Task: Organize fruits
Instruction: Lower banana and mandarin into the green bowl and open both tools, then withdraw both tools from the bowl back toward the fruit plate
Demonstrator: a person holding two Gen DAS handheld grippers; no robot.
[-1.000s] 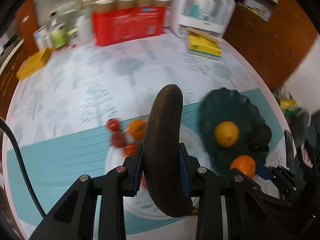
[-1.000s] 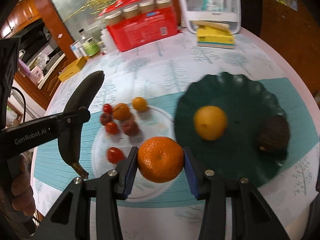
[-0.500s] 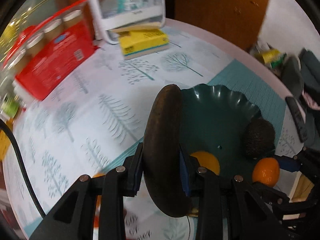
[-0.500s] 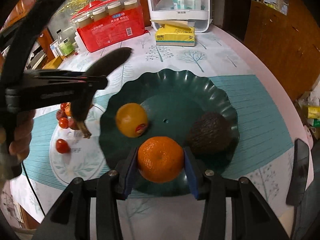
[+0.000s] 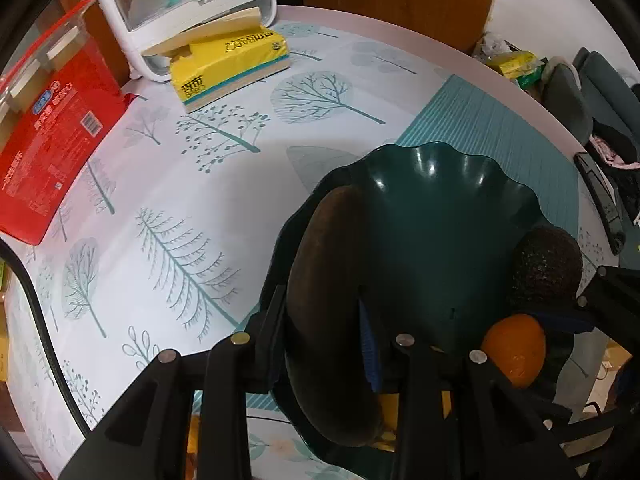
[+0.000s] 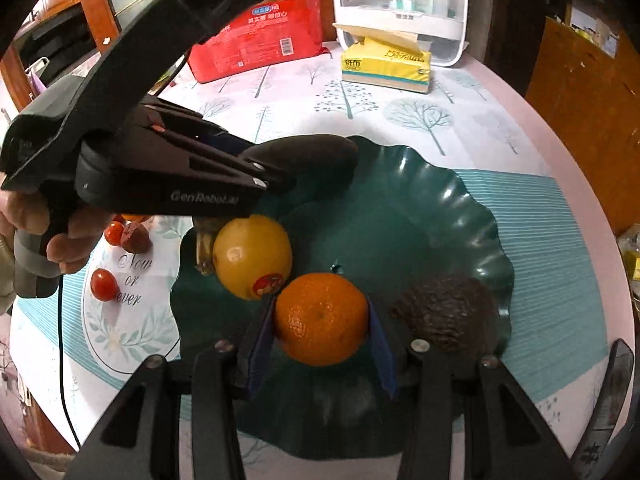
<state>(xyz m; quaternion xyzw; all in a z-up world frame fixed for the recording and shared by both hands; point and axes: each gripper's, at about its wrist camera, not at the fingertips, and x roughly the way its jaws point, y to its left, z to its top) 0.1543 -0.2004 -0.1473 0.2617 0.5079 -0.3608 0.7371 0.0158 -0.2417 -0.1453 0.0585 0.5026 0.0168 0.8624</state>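
Note:
My left gripper (image 5: 322, 332) is shut on a dark brown banana (image 5: 332, 312), held over the left side of the scalloped green plate (image 5: 440, 220). In the right wrist view the banana (image 6: 312, 156) lies almost level above that plate (image 6: 420, 208), its stem end just beside a yellow orange (image 6: 252, 256). My right gripper (image 6: 321, 332) is shut on a mandarin (image 6: 321, 318), low over the near part of the plate. A dark avocado (image 6: 448, 312) lies in the plate to the right of the mandarin. I cannot tell whether the mandarin touches the plate.
A white printed plate (image 6: 120, 332) with cherry tomatoes (image 6: 103, 285) and a small dark fruit sits left of the green plate. At the back stand a yellow tissue pack (image 6: 386, 66), a red package (image 6: 260, 40) and a white storage box (image 6: 400, 8). The table's rounded edge runs close on the right.
Both grippers moved from over the white plate to the green plate and came down. The left one rolled, so the banana now lies nearly level. The mandarin sits lower in the plate.

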